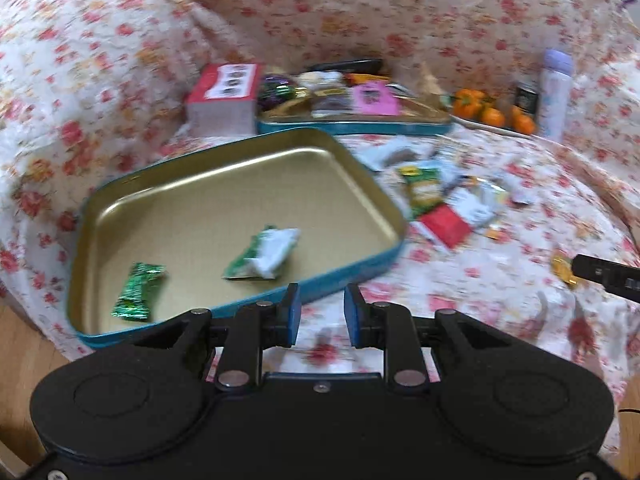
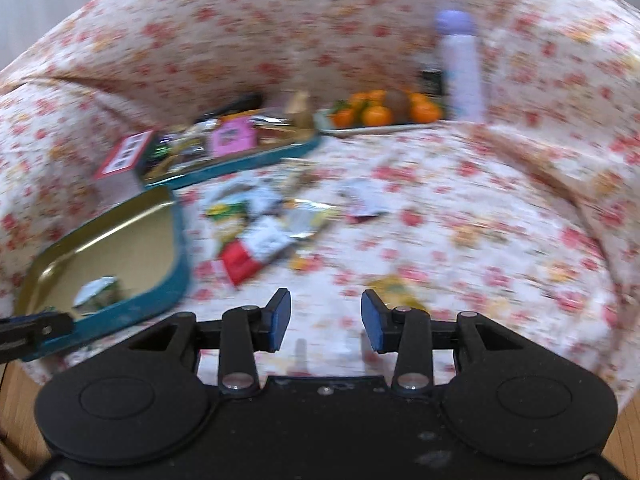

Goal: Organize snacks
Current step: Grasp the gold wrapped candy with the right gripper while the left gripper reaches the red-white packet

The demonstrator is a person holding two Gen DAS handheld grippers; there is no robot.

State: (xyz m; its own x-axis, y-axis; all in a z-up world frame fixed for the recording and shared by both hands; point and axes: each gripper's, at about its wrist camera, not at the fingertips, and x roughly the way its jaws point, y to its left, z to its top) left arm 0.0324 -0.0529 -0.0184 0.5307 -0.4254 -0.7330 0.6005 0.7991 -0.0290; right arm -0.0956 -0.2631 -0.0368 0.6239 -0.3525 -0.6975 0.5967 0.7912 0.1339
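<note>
Here, line by line:

Left tool [image 1: 319,312]: tilted downward over the floral-covered seat [image 1: 460,280], just past the near right corner of the open tin [image 1: 352,268]; its blue pads stand a narrow gap apart with only cloth showing between them, nothing held.

Right tool [image 2: 325,320]: also angled down over the floral cover [image 2: 460,208], to the right of the tin [image 2: 176,280]; pads a little wider apart than the left ones, nothing between them.

Open tin: gold inside, teal wall, lying flat at the left of the seat.

Snacks in the tin: a shiny green wrapped sweet [image 1: 138,292] near the front left, and a green-and-white packet [image 1: 264,254] near the middle, apart from each other.

Loose snacks: a scattered heap [image 1: 444,200] on the cover just right of the tin, with a red packet [image 1: 444,226] at its near edge; a gold-wrapped piece [image 1: 562,268] lies apart, beside the tip of the other tool at the frame's right edge.

Second tin [image 1: 352,126]: behind the open one, heaped with mixed packets, a pink one [image 1: 374,100] on top.

Box [image 1: 224,98]: red and white, touching the second tin's left end.

Back right: a tray of oranges [image 2: 380,114] and an upright lilac bottle [image 2: 460,68].

Left view only: both sweets in the tin, whole and clear.

Right view only: a yellowish wrapper [image 2: 394,286], blurred, just ahead of the right tool's pads.
</note>
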